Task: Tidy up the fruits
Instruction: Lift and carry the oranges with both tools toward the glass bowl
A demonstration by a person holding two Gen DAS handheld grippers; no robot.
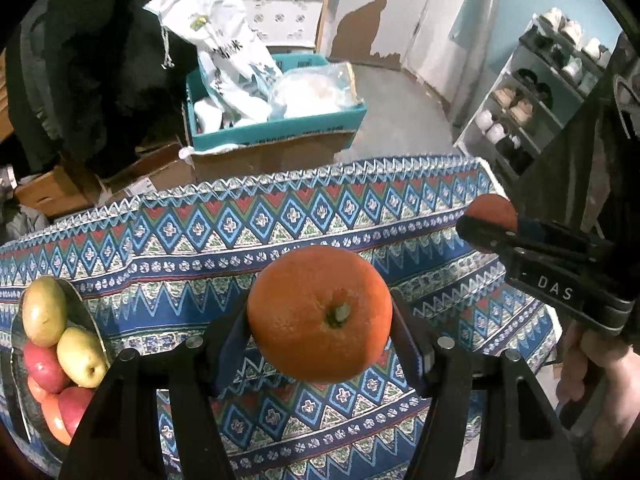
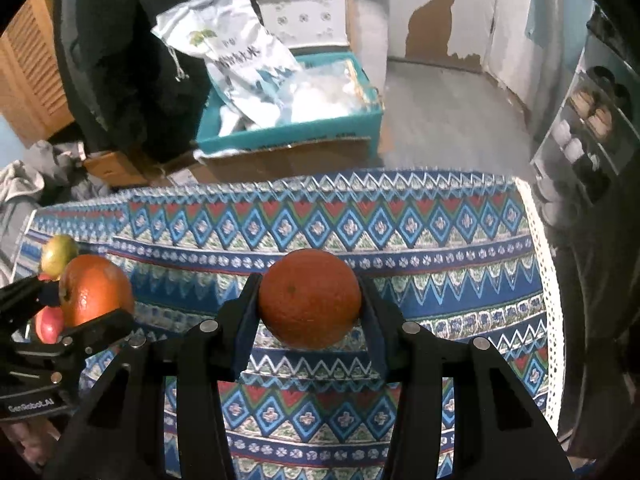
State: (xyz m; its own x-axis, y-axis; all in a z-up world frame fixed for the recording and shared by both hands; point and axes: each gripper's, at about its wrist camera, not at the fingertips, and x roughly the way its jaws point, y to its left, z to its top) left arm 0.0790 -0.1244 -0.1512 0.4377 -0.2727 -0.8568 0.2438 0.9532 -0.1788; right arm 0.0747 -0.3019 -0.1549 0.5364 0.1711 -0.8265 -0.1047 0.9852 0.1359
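My left gripper (image 1: 320, 320) is shut on a large orange (image 1: 319, 314), stem end toward the camera, held above the patterned tablecloth (image 1: 200, 240). My right gripper (image 2: 310, 304) is shut on a darker orange (image 2: 309, 298), also held above the cloth. In the left wrist view the right gripper (image 1: 490, 222) shows at the right with its orange (image 1: 491, 209). In the right wrist view the left gripper (image 2: 96, 300) shows at the left with its orange (image 2: 95, 290). A metal bowl (image 1: 86, 308) at the left holds pears (image 1: 44, 310) and red apples (image 1: 42, 366).
Beyond the table's far edge stands a teal cardboard box (image 1: 280, 130) with white bags (image 1: 224, 52) in it. A shoe rack (image 1: 532, 96) stands at the right. A dark coat (image 1: 100, 60) hangs at the left. Brown boxes (image 1: 52, 192) lie on the floor.
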